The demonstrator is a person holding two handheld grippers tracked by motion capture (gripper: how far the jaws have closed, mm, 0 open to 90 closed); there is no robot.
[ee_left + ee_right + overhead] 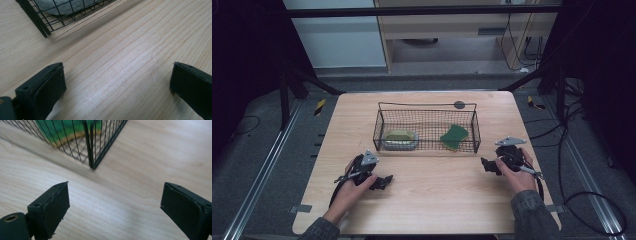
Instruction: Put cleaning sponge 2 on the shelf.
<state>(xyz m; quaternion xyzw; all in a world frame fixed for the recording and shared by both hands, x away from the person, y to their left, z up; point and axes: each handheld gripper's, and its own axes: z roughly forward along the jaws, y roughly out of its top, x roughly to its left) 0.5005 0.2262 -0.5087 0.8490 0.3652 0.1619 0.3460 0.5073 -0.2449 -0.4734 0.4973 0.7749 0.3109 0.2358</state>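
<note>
Left gripper (384, 182) and right gripper (486, 164) rest low over the wooden table (432, 195), jaws wide, nothing btwn them. Wire basket (427, 107) sits mid-table just beyond both, w/ green sponge (454, 135) inside at right.

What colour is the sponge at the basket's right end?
Green sponge, with a yellow edge in the right gripper view; seen whole in the high view.

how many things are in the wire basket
2. A grey dish with a yellow-green sponge sits at the left end of the basket, and a green scouring pad leans at its right end. Nothing else shows through the mesh.
</note>
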